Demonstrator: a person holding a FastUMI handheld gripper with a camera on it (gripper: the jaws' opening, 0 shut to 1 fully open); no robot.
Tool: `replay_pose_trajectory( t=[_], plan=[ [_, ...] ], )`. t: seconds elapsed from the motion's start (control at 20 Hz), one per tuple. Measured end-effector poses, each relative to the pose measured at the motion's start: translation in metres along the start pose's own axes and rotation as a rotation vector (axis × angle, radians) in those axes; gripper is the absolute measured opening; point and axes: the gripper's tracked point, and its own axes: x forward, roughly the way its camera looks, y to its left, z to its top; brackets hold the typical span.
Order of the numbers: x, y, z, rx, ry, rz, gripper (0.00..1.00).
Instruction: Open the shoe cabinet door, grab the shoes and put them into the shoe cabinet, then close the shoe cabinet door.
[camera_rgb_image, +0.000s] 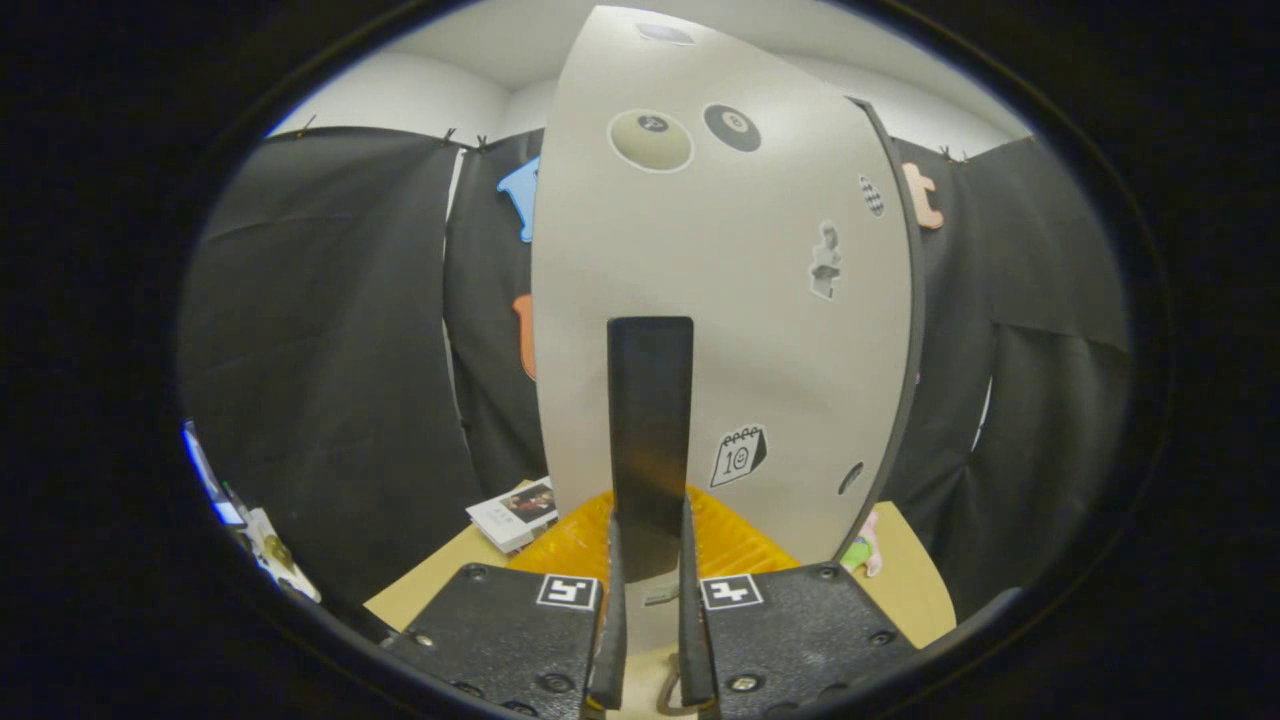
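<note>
Hand-held gripper (650, 560): we see both fingers clamped on the dark handle (650, 430).
Shoe cabinet door (720, 300): pale, stickered, directly ahead, handle upright on its face.
Counter (910, 580): we note a booklet (515, 512) beside the door.

Your tongs (650, 600) sit closed on a dark, smooth, slightly glossy handle (650, 430). The cabinet door (760, 330) looks like matt, smooth painted board bearing paper-like stickers (738, 455). The table (915, 580) looks like pale wood.

You've got a pale grey cabinet door (720, 300) dotted with black-and-white stickers, a black handle (650, 420), and a tan table (905, 580) beneath.
</note>
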Motion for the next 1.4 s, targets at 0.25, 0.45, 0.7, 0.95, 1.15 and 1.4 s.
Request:
replay_pose_trajectory(
  t=[0.25,0.45,0.7,0.95,1.15,1.4],
  plan=[
    [-0.021,-0.019,-0.007,0.014,0.005,-0.040,0.24],
    [-0.041,-0.040,-0.010,0.035,-0.010,-0.078,0.21],
    [-0.058,-0.068,-0.015,0.068,-0.005,-0.150,0.17],
    [-0.076,-0.100,-0.018,0.078,0.011,-0.250,0.08],
    [-0.091,-0.132,-0.020,0.041,0.033,-0.299,0.04],
    [-0.098,-0.169,-0.022,0.076,0.029,-0.307,0.04]
  ],
)
